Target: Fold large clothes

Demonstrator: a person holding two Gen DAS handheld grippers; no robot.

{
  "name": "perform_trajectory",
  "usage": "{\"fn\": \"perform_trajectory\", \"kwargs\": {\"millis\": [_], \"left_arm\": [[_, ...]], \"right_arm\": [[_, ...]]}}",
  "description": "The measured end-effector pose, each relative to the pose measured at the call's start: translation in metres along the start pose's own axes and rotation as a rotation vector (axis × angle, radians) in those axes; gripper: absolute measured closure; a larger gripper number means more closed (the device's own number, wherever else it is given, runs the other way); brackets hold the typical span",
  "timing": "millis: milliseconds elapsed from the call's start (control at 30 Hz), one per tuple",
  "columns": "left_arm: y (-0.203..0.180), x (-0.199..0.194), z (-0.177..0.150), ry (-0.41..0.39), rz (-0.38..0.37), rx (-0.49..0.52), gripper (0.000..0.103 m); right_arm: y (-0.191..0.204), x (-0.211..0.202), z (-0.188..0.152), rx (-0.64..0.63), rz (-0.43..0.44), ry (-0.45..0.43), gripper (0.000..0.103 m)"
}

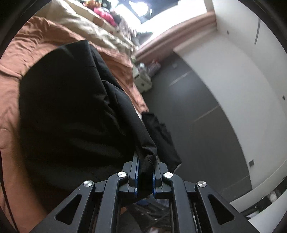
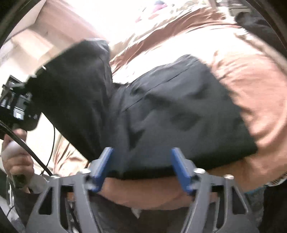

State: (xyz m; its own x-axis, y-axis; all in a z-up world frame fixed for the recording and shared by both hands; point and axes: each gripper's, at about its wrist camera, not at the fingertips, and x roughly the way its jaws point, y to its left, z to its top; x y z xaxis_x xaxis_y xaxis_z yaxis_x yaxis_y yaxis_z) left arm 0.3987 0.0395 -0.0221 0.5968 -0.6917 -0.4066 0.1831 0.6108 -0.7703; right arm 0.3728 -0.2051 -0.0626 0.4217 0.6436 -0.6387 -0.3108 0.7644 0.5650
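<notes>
Left gripper (image 1: pixel 145 172): fingers drawn together, clamped on a bunched hem of the black garment (image 1: pixel 71 111), which runs up and away from the pads. Right gripper (image 2: pixel 143 168): blue-padded fingers (image 2: pixel 105 161) standing wide apart, nothing pressed between them, the near folded edge of the black garment (image 2: pixel 170 121) lying across the gap just beyond the tips. Black garment: large, dark, spread over the rust-brown bedcover (image 1: pixel 32 44); in the right wrist view one part lies flat and folded on the bed while another part rises to the left toward the other gripper. Hand (image 2: pixel 16 157): at the left edge of the right wrist view, wrapped round a handle with a dark cable (image 2: pixel 26 148) trailing past it. Second dark cloth (image 1: pixel 159 136): hanging off the bed's edge, beside the held hem, over the grey floor (image 1: pixel 197 107). Beige blanket (image 1: pixel 86 23): farther up the bed, beyond the brown cover. Pink item (image 1: pixel 105 14): at the far end of the bed, blurred. White wall (image 1: pixel 242 62): to the right of the floor, with a pinkish curtain (image 1: pixel 179 34) at its far end below a bright window.
</notes>
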Motion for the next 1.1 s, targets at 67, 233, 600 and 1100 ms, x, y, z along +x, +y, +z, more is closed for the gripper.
{"fn": "perform_trajectory", "kwargs": {"millis": [67,233,600,1100], "left_arm": [[0.001,0.03,-0.004,0.055,0.016,0.004,0.093],[0.009,0.105,-0.025,0.218,0.047,-0.007,0.093],[-0.01,0.135,-0.045,0.329,0.043,0.077,0.041],[0.091,0.009,-0.042,0.1,0.359,-0.034,0.032]], "right_arm": [[-0.024,-0.012,-0.001,0.048,-0.005,-0.006,0.034],[-0.064,-0.035,-0.008,0.12,-0.038,-0.027,0.034],[-0.083,-0.057,-0.005,0.166,0.03,-0.053,0.034],[-0.054,0.003,0.018,0.169,0.062,-0.007,0.028]]}}
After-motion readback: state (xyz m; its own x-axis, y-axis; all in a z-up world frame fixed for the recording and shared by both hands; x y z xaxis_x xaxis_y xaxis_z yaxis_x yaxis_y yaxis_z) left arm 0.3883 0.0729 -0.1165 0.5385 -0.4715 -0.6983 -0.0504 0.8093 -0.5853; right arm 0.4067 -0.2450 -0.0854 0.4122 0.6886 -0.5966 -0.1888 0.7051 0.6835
